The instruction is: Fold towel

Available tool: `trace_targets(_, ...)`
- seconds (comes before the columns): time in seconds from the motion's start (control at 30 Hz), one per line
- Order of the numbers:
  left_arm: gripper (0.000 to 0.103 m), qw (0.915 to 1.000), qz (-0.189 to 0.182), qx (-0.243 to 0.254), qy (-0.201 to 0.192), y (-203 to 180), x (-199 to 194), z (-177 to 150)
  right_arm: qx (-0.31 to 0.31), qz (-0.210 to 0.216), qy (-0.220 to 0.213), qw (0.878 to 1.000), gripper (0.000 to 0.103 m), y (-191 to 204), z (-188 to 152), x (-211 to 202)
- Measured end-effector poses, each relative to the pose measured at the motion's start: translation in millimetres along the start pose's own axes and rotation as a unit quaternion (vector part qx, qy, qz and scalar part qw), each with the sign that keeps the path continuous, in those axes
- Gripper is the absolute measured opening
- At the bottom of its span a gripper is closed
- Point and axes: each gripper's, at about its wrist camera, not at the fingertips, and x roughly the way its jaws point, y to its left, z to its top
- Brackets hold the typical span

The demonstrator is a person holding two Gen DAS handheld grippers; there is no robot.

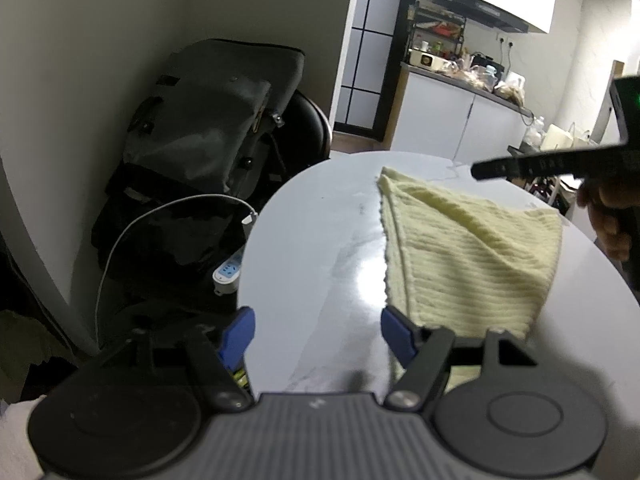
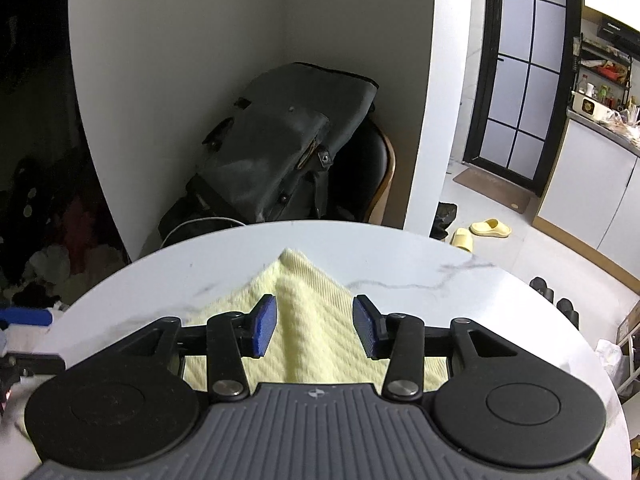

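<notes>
A pale yellow ribbed towel (image 1: 472, 256) lies folded with a raised ridge on the round white marble table (image 1: 312, 240). My left gripper (image 1: 316, 332) is open and empty, over bare tabletop just left of the towel's near corner. My right gripper (image 2: 314, 326) is open above the towel (image 2: 304, 320), its blue pads (image 2: 264, 326) on either side of the towel's central ridge, holding nothing. The right gripper also shows in the left wrist view (image 1: 540, 166) as a dark tool beyond the towel.
A dark backpack (image 1: 216, 120) sits on a chair beyond the table's far left edge, with a white cable (image 1: 160, 216) and a power strip (image 1: 226, 272) below. A kitchen counter (image 1: 460, 80) stands behind. Yellow slippers (image 2: 480, 232) lie on the floor.
</notes>
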Motion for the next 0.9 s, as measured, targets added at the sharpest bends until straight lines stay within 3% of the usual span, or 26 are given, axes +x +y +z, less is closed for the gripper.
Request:
trace_targets(0.23, 0.049, 0.9996, -0.006, 0.025, 0.009, -21, -1, -6, 0.005, -0.003, 0.001, 1.000, 0.047, -7, -27, -21)
trace_targets(0.37, 0.046, 0.9994, -0.007, 0.031, 0.011, -30, -1, -10, 0.003, 0.004, 0.005, 1.000, 0.047, -9, -47, -28)
trace_targets(0.5, 0.035, 0.9990, -0.006, 0.040, 0.018, -38, -1, -13, 0.009, 0.007, 0.001, 1.000, 0.047, -13, -60, -36)
trace_targets(0.8, 0.035, 0.9984, -0.003, 0.057, 0.001, -54, -16, -21, 0.000, -0.001, 0.007, 1.000, 0.047, -14, -89, -42)
trace_targets(0.9, 0.030, 0.9980, 0.000, 0.064, 0.002, -58, -18, -27, 0.006, -0.009, 0.006, 1.000, 0.047, -15, -98, -39)
